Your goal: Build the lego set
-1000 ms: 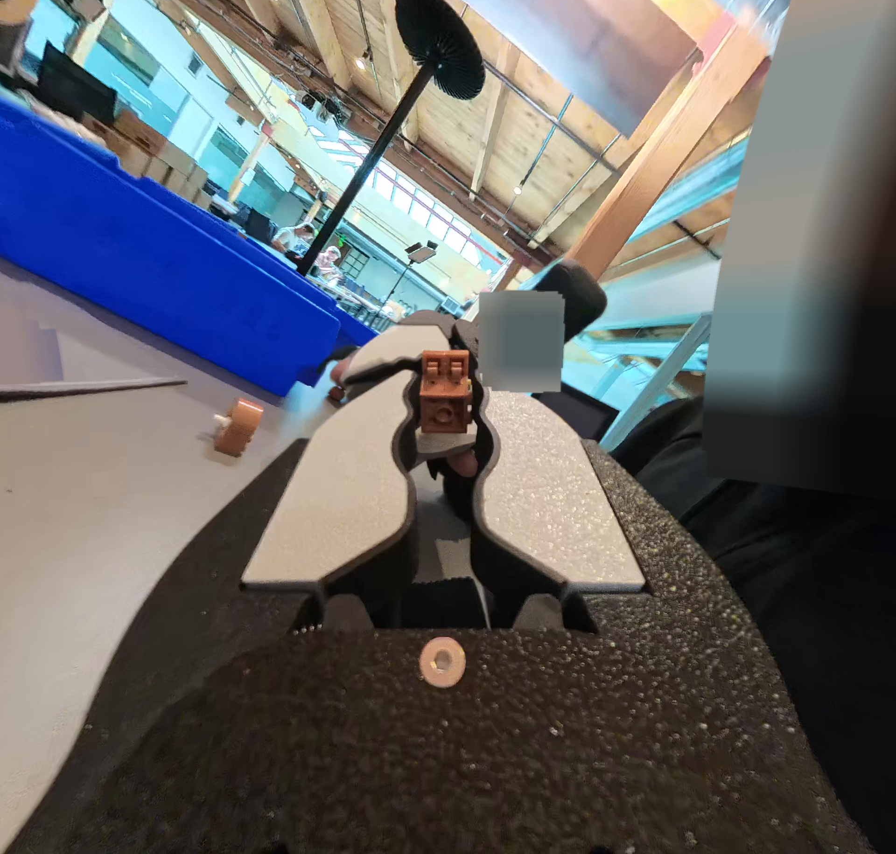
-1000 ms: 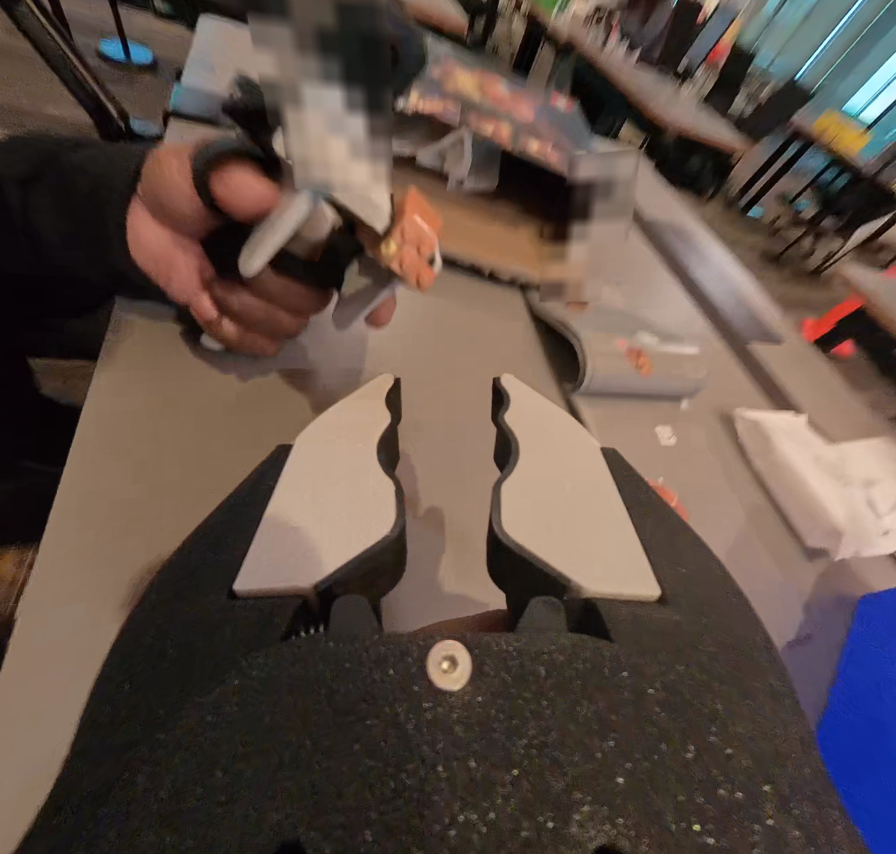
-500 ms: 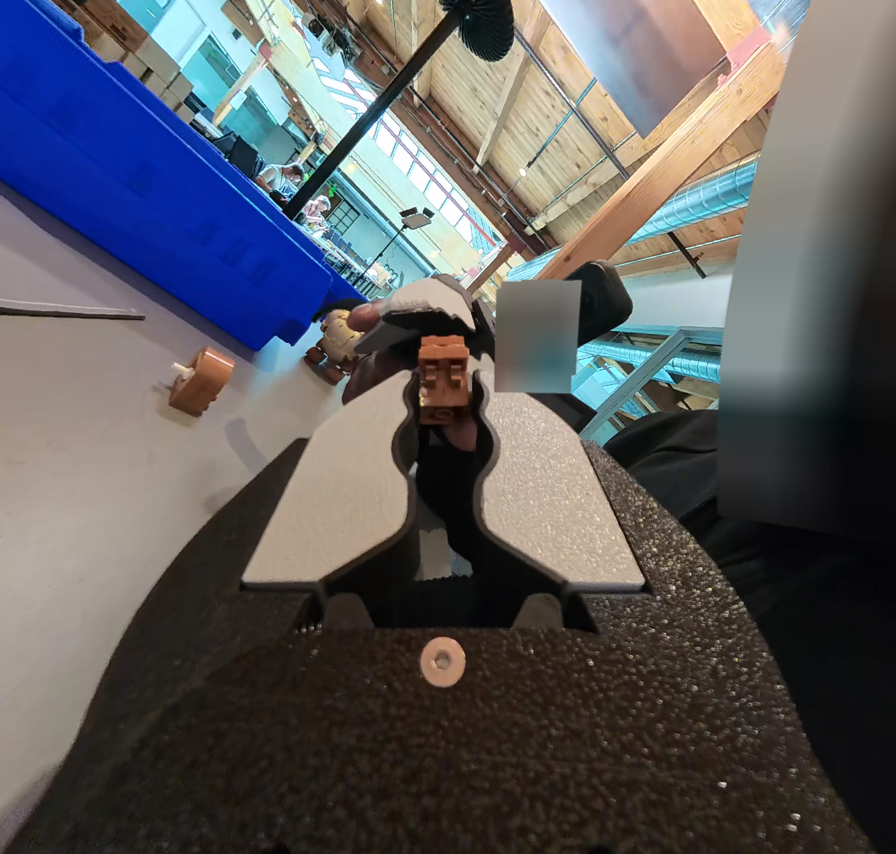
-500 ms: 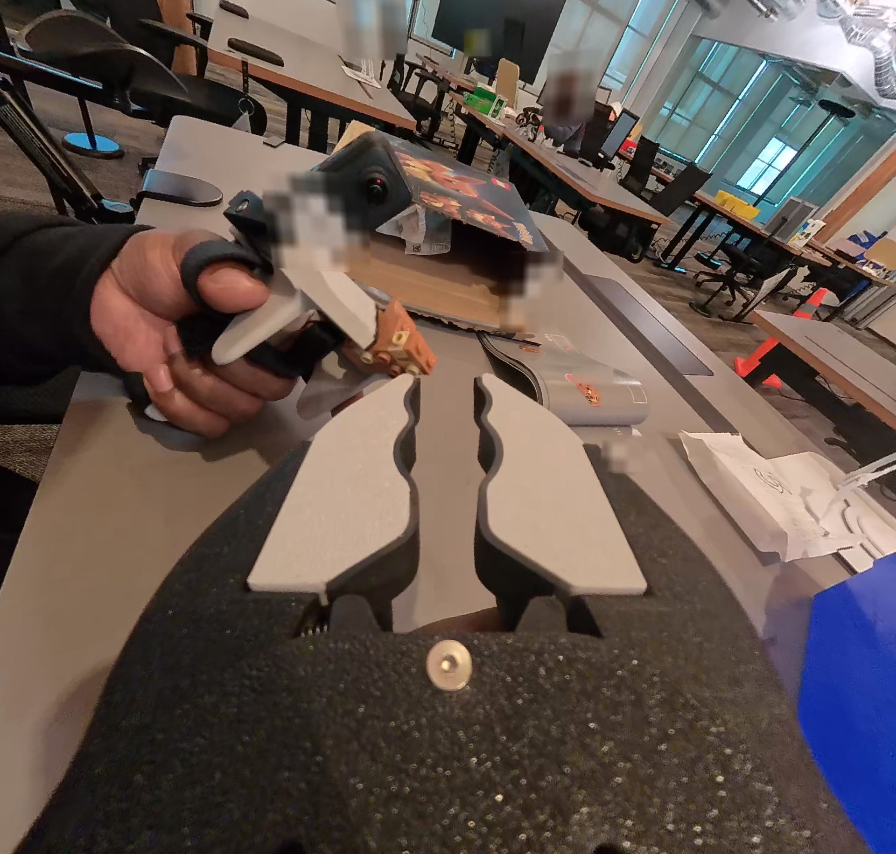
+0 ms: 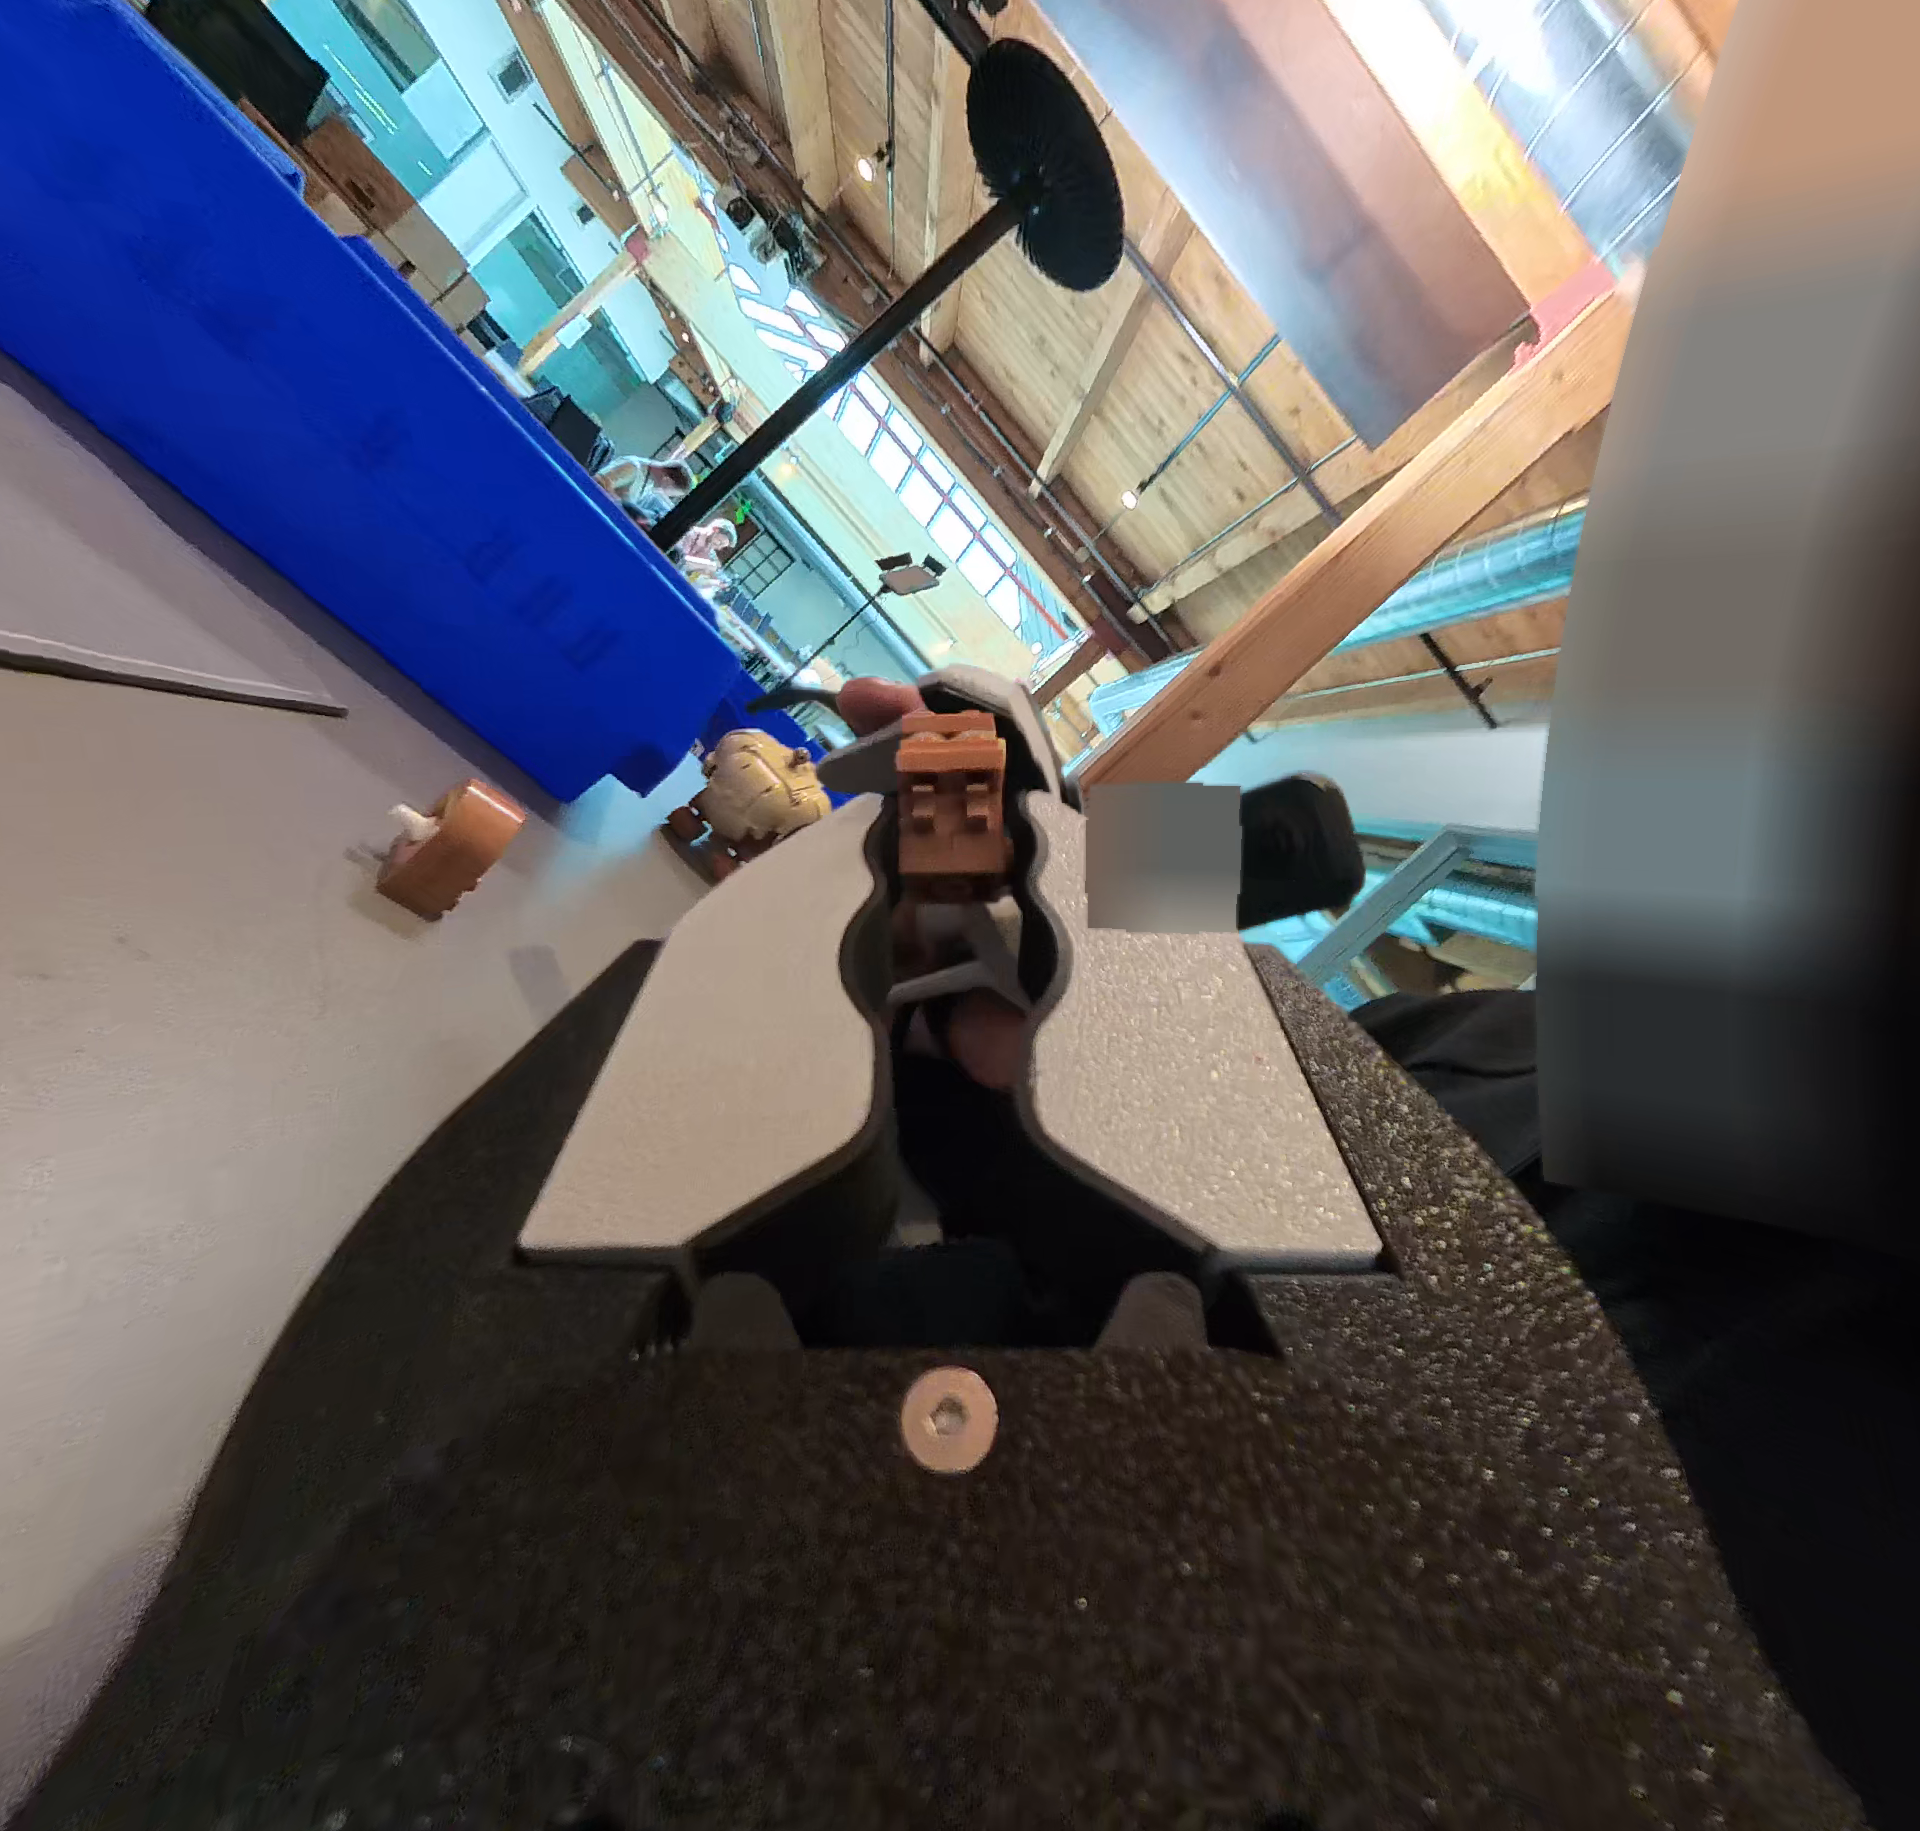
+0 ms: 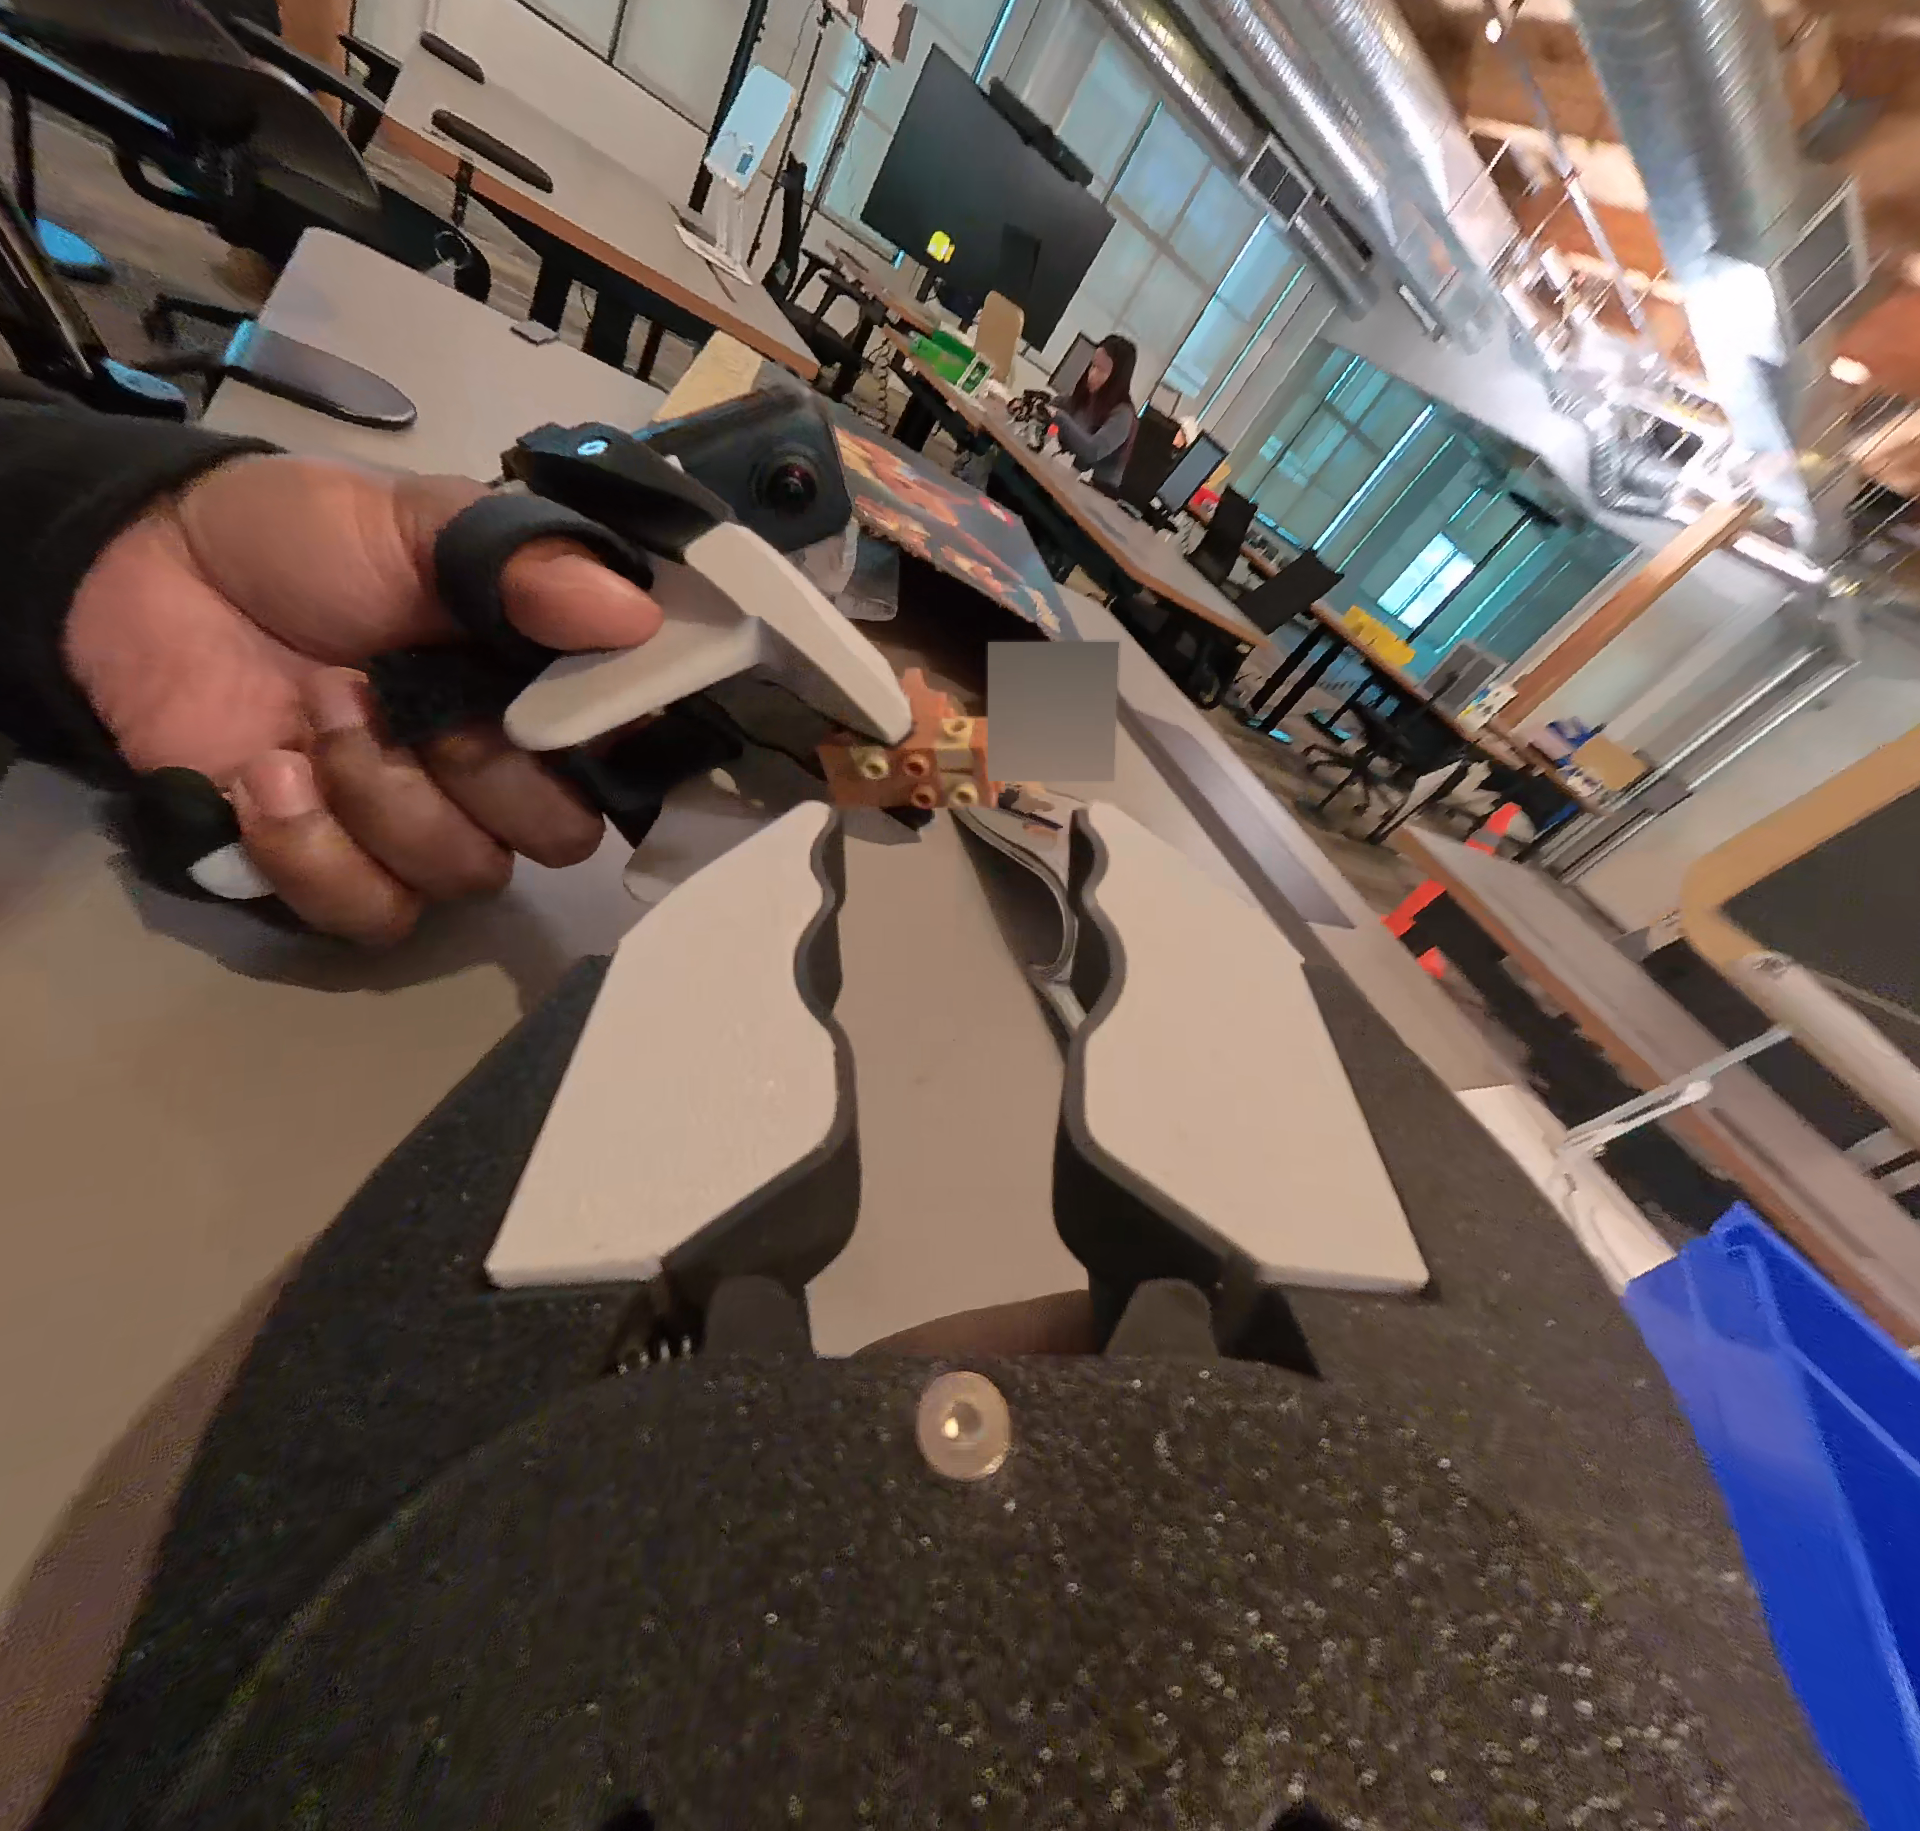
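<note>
My left gripper is shut on a small brown brick assembly, and both pads press its sides. In the right wrist view the same assembly, with tan and brown studs, sits at the tip of the left gripper's fingers, held by a hand. My right gripper is open, and its fingertips sit just short of the assembly without touching it. The right gripper's grey fingers show behind the brick in the left wrist view.
A blue bin stands on the grey table, and it also shows in the right wrist view. A brown cylinder piece and a tan model lie near it. A printed box and a curled booklet lie ahead. Left and right tips are no more than a few centimetres apart. The brown cylinder piece is about 15 cm from both grippers' fingertips.
My right gripper narrowed, then opened wider, and came closer to the brick assembly. My left gripper kept its hold on the assembly and tilted a little.
</note>
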A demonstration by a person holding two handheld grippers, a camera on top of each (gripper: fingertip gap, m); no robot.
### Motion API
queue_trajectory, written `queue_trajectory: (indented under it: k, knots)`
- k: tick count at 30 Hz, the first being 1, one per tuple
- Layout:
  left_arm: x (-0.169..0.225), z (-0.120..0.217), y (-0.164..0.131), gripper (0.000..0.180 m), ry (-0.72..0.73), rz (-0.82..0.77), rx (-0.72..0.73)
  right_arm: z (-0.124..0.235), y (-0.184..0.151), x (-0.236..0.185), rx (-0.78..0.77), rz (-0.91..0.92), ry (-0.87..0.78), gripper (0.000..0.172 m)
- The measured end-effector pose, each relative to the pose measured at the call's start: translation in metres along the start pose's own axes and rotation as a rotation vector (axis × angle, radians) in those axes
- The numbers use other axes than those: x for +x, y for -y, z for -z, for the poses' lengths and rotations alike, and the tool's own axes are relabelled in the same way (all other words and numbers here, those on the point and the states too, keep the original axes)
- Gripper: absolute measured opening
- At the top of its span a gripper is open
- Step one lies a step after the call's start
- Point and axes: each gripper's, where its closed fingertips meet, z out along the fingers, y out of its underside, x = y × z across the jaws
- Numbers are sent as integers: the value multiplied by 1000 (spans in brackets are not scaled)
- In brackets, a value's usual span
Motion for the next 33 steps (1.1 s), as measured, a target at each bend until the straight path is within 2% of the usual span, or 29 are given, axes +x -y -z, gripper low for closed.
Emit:
queue_trajectory:
  k: [5,9,14,22,26,29,33]
  knots:
    - [4,-8,-6,19,-39,69,23,-10,-10,-10,-71,123,-38,54]
    - [5,-12,-12,19,-42,85,11,-12,-6,-8,-61,185,-109,45]
    - [2,-11,-12,19,-17,65,-9,-10,-7,-8,-59,199,-113,38]
    - [-1,-6,-11,22,33,45,-12,-10,-7,-6,-64,226,-139,37]
    - [-6,0,-6,24,69,92,47,-7,-8,3,-69,205,-184,37]
    - [-6,1,1,18,59,173,147,-7,-9,6,-73,194,-198,37]
    - [-5,-2,0,18,46,181,160,-7,-8,6,-70,195,-204,37]
